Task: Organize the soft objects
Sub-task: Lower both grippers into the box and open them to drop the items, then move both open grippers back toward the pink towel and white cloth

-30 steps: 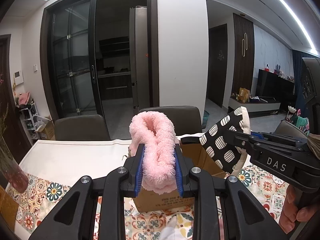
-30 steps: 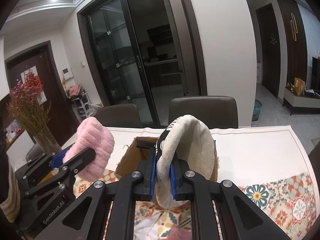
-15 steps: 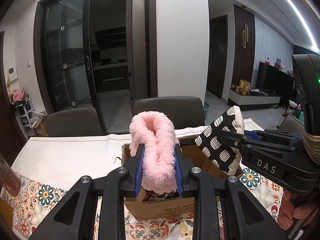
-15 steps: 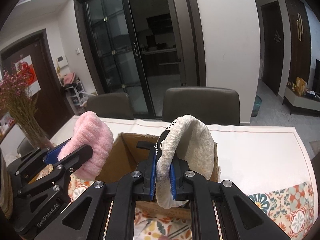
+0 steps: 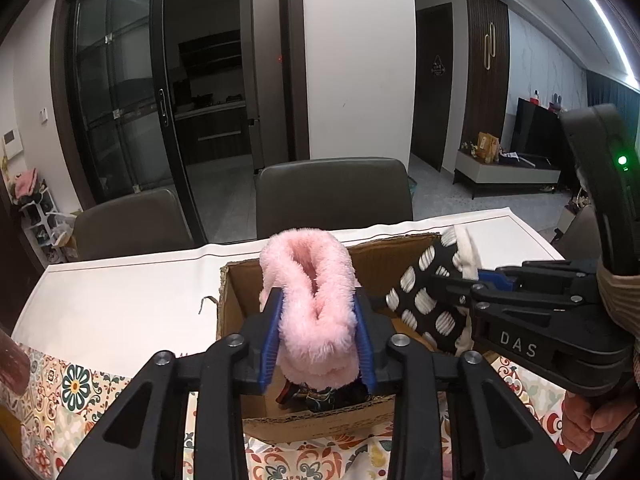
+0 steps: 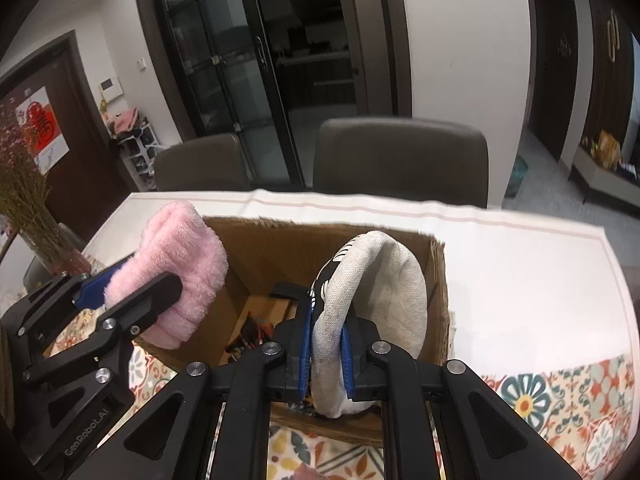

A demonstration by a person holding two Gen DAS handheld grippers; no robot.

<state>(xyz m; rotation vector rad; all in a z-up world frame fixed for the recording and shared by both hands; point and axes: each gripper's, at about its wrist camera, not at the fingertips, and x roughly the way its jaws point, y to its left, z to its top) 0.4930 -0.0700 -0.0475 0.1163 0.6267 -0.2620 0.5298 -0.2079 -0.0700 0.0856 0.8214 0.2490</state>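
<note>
An open cardboard box (image 5: 320, 424) stands on the table with dark, colourful items (image 5: 320, 394) at its bottom. My left gripper (image 5: 318, 320) holds a pink fluffy piece (image 5: 316, 304) over the box's left part; its jaws are opening, and the blue pads still touch the plush. My right gripper (image 6: 326, 340) is shut on a black-and-white spotted fabric piece (image 6: 384, 288) with a cream lining, over the right part of the box (image 6: 256, 240). In the left wrist view the right gripper (image 5: 472, 284) and spotted piece (image 5: 428, 300) reach in from the right.
A white runner (image 5: 120, 300) covers the far table; a floral cloth (image 6: 560, 400) covers the near part. Two dark chairs (image 5: 334, 192) stand behind the table. A vase of dried flowers (image 6: 24, 208) stands at the left. A person's hand (image 5: 592, 420) grips the right handle.
Both grippers have moved forward and down with their pieces, which now hang over the open box. The left pads stand slightly wider apart.
</note>
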